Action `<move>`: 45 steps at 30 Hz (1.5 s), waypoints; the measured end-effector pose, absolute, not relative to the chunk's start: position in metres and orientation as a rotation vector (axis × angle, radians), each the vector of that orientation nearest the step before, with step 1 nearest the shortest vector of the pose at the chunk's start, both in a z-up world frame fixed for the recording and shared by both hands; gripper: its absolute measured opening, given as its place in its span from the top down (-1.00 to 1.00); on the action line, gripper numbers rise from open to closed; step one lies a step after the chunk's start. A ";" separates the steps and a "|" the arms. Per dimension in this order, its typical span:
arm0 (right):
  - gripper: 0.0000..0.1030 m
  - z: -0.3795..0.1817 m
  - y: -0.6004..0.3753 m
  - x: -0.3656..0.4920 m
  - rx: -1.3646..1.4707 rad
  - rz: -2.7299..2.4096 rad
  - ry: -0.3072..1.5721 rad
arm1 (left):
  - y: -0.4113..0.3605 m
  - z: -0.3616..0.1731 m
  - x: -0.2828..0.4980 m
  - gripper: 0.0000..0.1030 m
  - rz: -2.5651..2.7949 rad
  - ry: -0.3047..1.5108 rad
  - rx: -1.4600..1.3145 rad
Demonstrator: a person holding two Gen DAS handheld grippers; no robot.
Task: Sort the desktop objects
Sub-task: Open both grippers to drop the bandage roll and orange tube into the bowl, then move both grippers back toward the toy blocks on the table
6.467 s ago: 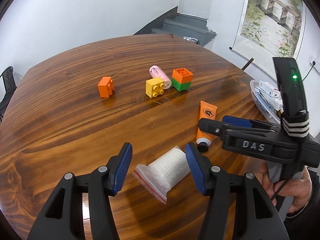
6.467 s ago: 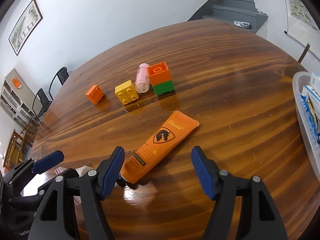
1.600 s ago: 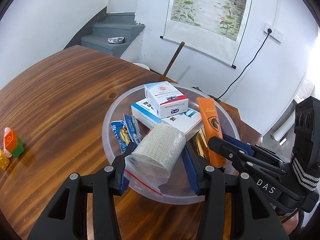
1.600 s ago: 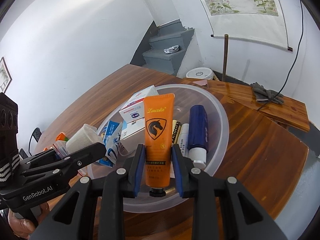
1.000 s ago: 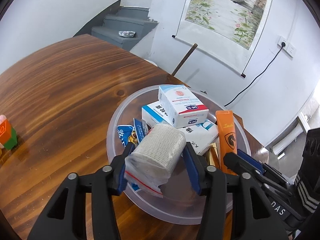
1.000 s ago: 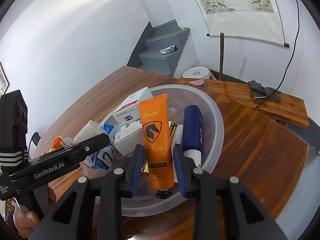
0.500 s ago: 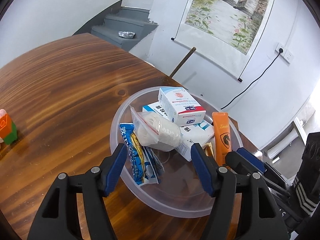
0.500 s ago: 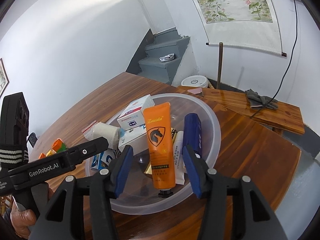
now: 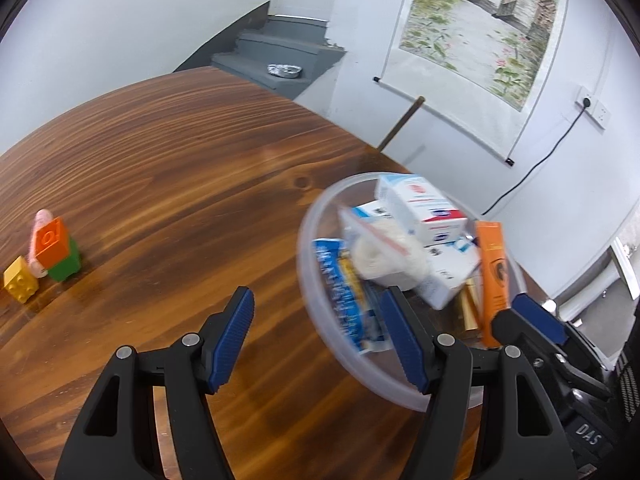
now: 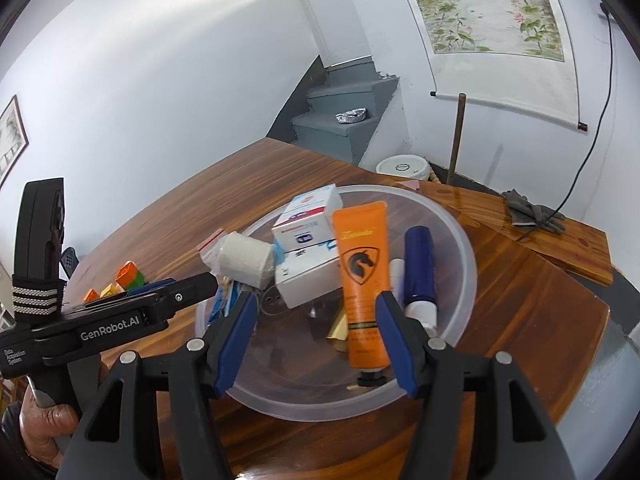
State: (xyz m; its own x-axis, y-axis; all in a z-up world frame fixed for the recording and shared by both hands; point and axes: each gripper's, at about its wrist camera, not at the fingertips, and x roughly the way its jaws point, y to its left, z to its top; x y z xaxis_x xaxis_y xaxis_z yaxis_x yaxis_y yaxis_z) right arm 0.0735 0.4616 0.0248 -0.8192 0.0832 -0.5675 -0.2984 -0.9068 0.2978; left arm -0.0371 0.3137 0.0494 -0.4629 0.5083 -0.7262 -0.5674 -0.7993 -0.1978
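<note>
Clear plastic bowl [image 10: 460, 236] sits near the table's [image 9: 180, 168] edge, holding the bagged gauze roll [image 10: 244, 260], white boxes [image 10: 308, 216], blue tube [image 10: 418, 268] and orange tube [image 10: 362, 276]. Both the left gripper [image 9: 316, 336] and right gripper [image 10: 316, 336] stand wide apart, gripping nothing. Orange-green bricks [image 9: 56, 248], a yellow brick [image 9: 20, 278] and a pink roll [image 9: 38, 228] lie well apart from the bowl.

Left gripper [image 9: 320, 336] agape beside clear bowl [image 9: 316, 304] holding bagged bandage roll [image 9: 384, 256].
</note>
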 end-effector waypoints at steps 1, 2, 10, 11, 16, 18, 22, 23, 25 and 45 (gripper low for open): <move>-0.29 0.025 0.458 0.073 -0.836 2.764 0.555 | 0.310 0.048 -0.039 -0.35 2.258 0.095 -1.091; -0.29 0.026 0.455 0.072 -0.836 2.767 0.546 | 0.305 0.047 -0.040 -0.35 2.264 0.098 -1.098; -0.33 0.032 0.422 0.058 -0.857 2.832 0.472 | 0.271 0.039 -0.051 -0.35 2.312 0.113 -1.132; -0.33 0.032 0.418 0.057 -0.864 2.841 0.466 | 0.264 0.039 -0.052 -0.35 2.324 0.115 -1.131; -0.36 0.032 0.394 0.045 -0.895 2.887 0.421 | 0.239 0.039 -0.063 -0.35 2.384 0.110 -1.142; -0.37 0.032 0.384 0.039 -0.903 2.907 0.398 | 0.229 0.038 -0.068 -0.35 2.405 0.097 -1.150; -0.38 0.029 0.371 0.026 -0.947 2.930 0.392 | 0.209 0.036 -0.078 -0.35 2.442 0.069 -1.170; -0.38 0.027 0.368 0.022 -0.963 2.933 0.397 | 0.204 0.036 -0.080 -0.35 2.450 0.069 -1.171; -0.38 0.025 0.363 0.016 -0.991 2.938 0.401 | 0.195 0.036 -0.084 -0.35 2.474 0.073 -1.175; -0.41 0.017 0.301 -0.063 -1.184 3.025 0.244 | 0.123 0.021 -0.125 -0.35 2.610 0.045 -1.252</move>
State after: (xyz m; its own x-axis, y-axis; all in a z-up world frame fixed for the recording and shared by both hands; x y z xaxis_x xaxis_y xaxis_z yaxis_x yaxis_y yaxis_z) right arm -0.0633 0.3012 0.0172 -0.7298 -0.1616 -0.6643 0.0530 -0.9821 0.1807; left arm -0.1250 0.1231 0.0206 -0.6012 0.2070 -0.7718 -0.2336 -0.9692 -0.0780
